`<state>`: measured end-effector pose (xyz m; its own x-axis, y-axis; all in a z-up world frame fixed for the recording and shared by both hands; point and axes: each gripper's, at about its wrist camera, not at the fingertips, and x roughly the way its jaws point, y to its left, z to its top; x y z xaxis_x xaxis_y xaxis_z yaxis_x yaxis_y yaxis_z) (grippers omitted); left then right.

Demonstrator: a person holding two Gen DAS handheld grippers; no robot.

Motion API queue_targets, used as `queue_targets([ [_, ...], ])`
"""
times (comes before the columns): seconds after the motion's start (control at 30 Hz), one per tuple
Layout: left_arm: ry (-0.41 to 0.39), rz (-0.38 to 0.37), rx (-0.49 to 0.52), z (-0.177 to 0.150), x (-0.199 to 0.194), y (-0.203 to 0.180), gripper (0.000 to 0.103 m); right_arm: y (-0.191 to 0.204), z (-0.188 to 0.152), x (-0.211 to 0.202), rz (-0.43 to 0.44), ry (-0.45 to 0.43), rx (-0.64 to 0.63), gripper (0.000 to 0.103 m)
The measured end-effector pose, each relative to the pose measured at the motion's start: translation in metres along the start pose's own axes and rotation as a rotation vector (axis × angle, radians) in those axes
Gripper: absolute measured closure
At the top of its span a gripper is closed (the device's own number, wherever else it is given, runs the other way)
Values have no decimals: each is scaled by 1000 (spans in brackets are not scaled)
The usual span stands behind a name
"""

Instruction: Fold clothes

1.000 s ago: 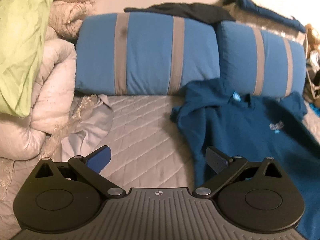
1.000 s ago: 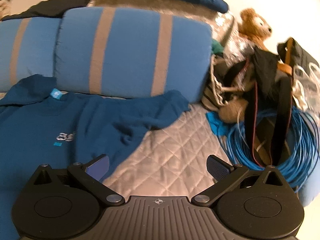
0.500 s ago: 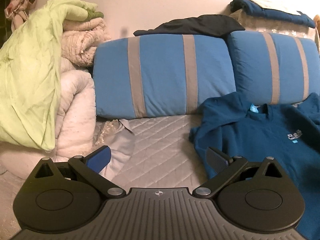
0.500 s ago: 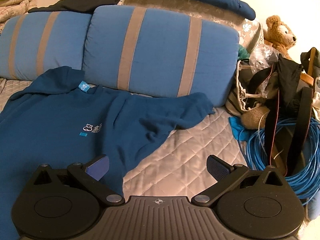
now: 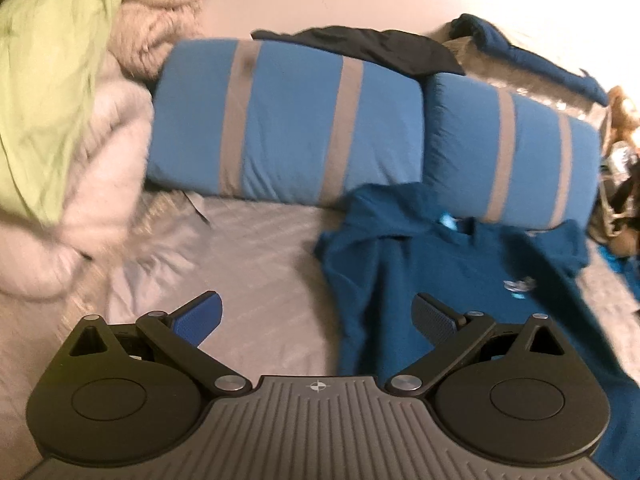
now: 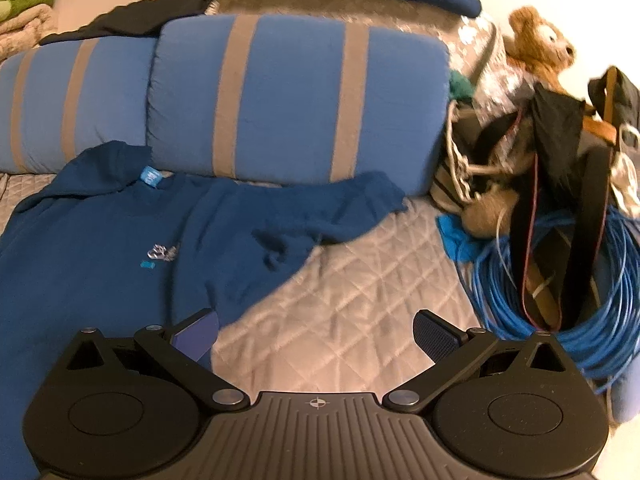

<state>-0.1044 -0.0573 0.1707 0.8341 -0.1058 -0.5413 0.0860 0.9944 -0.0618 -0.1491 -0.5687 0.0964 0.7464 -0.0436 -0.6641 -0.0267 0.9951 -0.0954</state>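
Left claw (image 5: pixel 316 314) and right claw (image 6: pixel 316 330): jaws apart, empty, poised above the bed (image 6: pixel 352 280) for a first grasp. The shirt (image 6: pixel 100 248) lies front-up on the bed, collar against the pillows (image 6: pixel 296 96), sleeves crumpled; likely needs spreading before folding.

A dark teal shirt (image 6: pixel 100 248) with a small white chest print is seen on a grey diamond-quilted bed cover (image 6: pixel 360 280). Blue pillows (image 5: pixel 288 120) are crossed by grey stripes. A brown teddy bear (image 6: pixel 540 44), a bright blue cable coil (image 6: pixel 600 328) and a lime-green blanket (image 5: pixel 48 80) are shown.
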Motion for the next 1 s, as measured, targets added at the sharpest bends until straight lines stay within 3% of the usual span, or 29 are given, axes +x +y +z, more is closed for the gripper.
queue_targets([
  [0.23,57,-66,-52,-24,-4,0,0,-16,-15,7,38,75,37,0],
  [0.5,66,-90,-71,-46,-12,-30,0,-29,-23,27,132,59,166,1],
  [0.7,66,-59,-40,-65,-9,-63,0,-38,-15,56,175,30,221,13],
  [1.0,73,-36,40,-96,13,-92,0,-39,5,125,206,8,309,45],
])
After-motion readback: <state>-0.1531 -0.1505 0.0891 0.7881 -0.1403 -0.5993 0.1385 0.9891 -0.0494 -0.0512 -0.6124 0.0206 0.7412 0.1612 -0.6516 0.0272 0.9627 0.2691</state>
